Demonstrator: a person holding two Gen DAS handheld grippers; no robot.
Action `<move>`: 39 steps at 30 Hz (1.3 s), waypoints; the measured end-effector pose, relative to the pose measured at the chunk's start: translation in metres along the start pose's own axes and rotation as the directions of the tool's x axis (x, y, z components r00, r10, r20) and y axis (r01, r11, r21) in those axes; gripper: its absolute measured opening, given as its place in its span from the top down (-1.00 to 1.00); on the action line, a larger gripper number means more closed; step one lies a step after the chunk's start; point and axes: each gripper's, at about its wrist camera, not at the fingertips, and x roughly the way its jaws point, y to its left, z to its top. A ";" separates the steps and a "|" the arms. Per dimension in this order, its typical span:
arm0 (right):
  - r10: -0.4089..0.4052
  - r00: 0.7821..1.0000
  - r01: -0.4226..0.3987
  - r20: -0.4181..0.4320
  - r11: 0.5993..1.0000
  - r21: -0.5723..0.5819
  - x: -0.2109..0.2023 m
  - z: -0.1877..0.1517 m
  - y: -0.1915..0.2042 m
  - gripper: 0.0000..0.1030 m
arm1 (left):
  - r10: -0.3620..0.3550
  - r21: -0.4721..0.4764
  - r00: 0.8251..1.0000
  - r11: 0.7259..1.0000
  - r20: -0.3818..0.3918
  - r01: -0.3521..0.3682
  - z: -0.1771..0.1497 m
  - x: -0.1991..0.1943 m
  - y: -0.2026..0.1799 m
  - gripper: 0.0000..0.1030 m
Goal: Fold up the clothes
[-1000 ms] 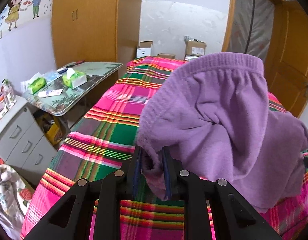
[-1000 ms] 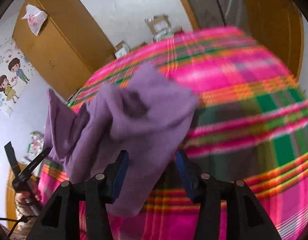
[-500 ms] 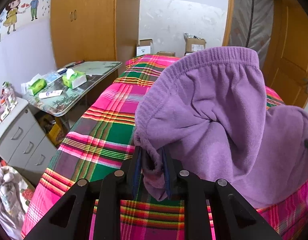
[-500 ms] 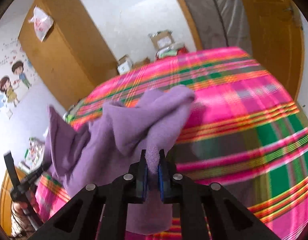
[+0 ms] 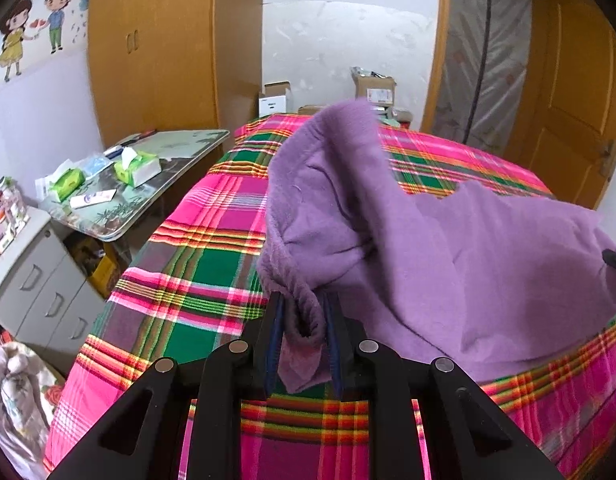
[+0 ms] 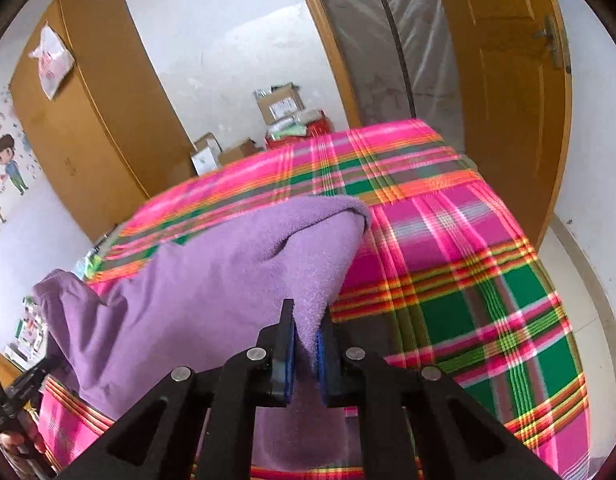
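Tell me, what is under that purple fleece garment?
Under the purple fleece garment lies the pink-and-green plaid bedcover; whatever sits beneath its draped middle stays hidden.

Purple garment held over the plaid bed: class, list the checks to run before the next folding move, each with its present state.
1. Left gripper shut on the purple garment: ok.
2. Right gripper shut on it: ok.
3. Garment spread flat between the grippers: not ok, it bunches.
4. Bare plaid bed beside it for laying down: ok.
5. Which garment edges are gripped: cannot tell.
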 end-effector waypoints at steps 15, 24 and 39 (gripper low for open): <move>-0.086 0.995 0.090 0.052 0.993 -0.075 -0.038 -0.008 0.009 0.69 | -0.099 -0.081 0.995 0.992 0.008 0.099 0.007 -0.016 0.020 0.60; 0.193 0.978 -0.209 -0.081 0.922 -0.325 -0.015 -0.031 0.096 0.38 | -0.259 -0.170 0.959 0.956 -0.113 0.238 0.014 0.021 0.019 0.43; 0.244 0.906 -0.413 -0.346 0.692 -0.593 0.032 -0.087 0.180 0.07 | -0.305 -0.376 0.937 0.899 -0.172 0.224 0.030 0.065 0.059 0.34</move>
